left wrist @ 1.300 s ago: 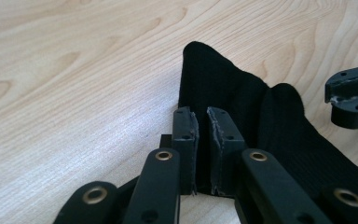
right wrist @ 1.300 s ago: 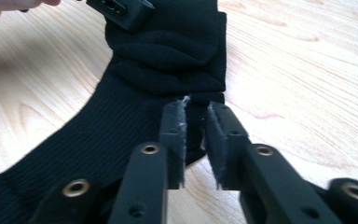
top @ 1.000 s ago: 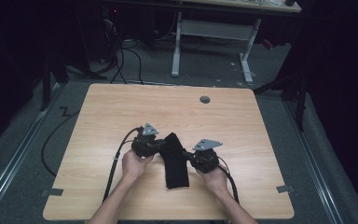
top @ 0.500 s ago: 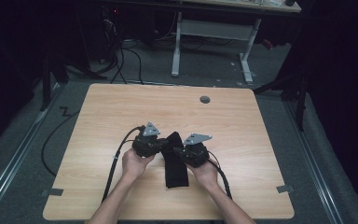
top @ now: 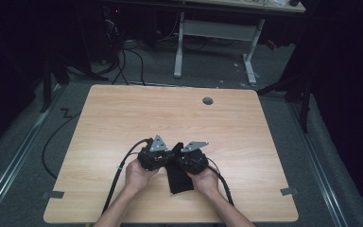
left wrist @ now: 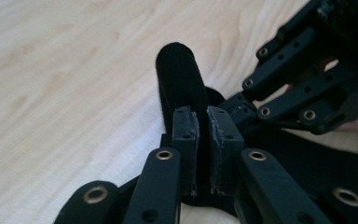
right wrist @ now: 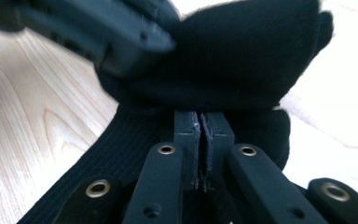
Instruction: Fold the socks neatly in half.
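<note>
A black knitted cloth (top: 179,178) lies on the wooden table (top: 123,118) near the front edge, its upper end lifted and bunched between the two grippers. My left gripper (top: 171,155) is shut on a fold of the cloth (left wrist: 179,70), with a thin layer pinched between its pads (left wrist: 203,112). My right gripper (top: 180,157) faces it, tips almost touching. Its jaws (right wrist: 201,116) have just been opening slightly, but the pads still pinch the cloth (right wrist: 242,60). The right gripper's linkage (left wrist: 303,70) crosses the left gripper view's upper right.
A round grommet hole (top: 208,100) sits near the table's far edge. Black cables (top: 118,175) trail from the grippers over the front edge. Tape marks (top: 53,194) sit at the front corners. A white desk frame (top: 215,33) stands beyond the table.
Both hands have drawn together toward the middle, the right one moving left, so the grippers now nearly meet. The cloth's upper end has bunched up between them.
</note>
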Available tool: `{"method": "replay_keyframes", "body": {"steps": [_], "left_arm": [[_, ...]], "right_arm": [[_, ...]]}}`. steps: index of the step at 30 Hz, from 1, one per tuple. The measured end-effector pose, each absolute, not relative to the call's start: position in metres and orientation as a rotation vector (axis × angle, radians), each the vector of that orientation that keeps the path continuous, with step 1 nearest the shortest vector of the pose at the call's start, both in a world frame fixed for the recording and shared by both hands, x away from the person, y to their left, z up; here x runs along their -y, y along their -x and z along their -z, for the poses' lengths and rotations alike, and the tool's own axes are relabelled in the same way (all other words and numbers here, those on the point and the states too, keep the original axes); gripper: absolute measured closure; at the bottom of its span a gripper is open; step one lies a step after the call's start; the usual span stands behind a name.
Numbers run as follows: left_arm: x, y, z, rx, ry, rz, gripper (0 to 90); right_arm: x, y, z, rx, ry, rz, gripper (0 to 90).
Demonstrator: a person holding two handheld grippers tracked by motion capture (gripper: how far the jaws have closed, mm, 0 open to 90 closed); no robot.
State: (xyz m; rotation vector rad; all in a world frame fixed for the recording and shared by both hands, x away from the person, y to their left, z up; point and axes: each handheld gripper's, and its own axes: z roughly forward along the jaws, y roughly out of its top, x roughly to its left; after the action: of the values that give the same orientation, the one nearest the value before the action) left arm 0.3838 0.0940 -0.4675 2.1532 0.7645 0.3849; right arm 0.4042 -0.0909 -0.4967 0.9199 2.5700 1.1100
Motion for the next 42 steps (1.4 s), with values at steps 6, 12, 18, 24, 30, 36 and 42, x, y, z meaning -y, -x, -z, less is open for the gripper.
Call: {"method": "replay_keyframes", "body": {"steps": [6,12,18,24,30,36,42], "left_arm": [[-0.088,-0.379,0.48,-0.759,-2.19,-0.381,82.5],[-0.083,-0.379,0.486,-0.75,-2.219,-0.386,82.7],[-0.086,-0.388,0.488,-0.765,-2.206,-0.405,82.8],[-0.088,-0.407,0.485,-0.817,-2.205,-0.414,83.0],[-0.094,-0.408,0.48,-0.828,-2.164,-0.447,83.1],[-0.095,-0.393,0.465,-0.767,-2.17,-0.503,83.0],[-0.096,-0.384,0.463,-0.758,-2.13,-0.431,82.9]], "right_arm": [[0.098,-0.399,0.497,-2.576,-0.916,-1.094,78.7],[0.12,-0.383,0.49,-2.558,-0.917,-1.139,70.4],[0.133,-0.366,0.494,-2.558,-0.888,-1.124,61.6],[0.121,-0.369,0.503,-2.536,-0.904,-1.108,54.6],[0.108,-0.375,0.506,-2.486,-0.936,-1.097,52.9],[0.106,-0.374,0.506,-2.477,-0.95,-1.088,53.2],[0.106,-0.374,0.506,-2.471,-0.957,-1.09,53.2]]}}
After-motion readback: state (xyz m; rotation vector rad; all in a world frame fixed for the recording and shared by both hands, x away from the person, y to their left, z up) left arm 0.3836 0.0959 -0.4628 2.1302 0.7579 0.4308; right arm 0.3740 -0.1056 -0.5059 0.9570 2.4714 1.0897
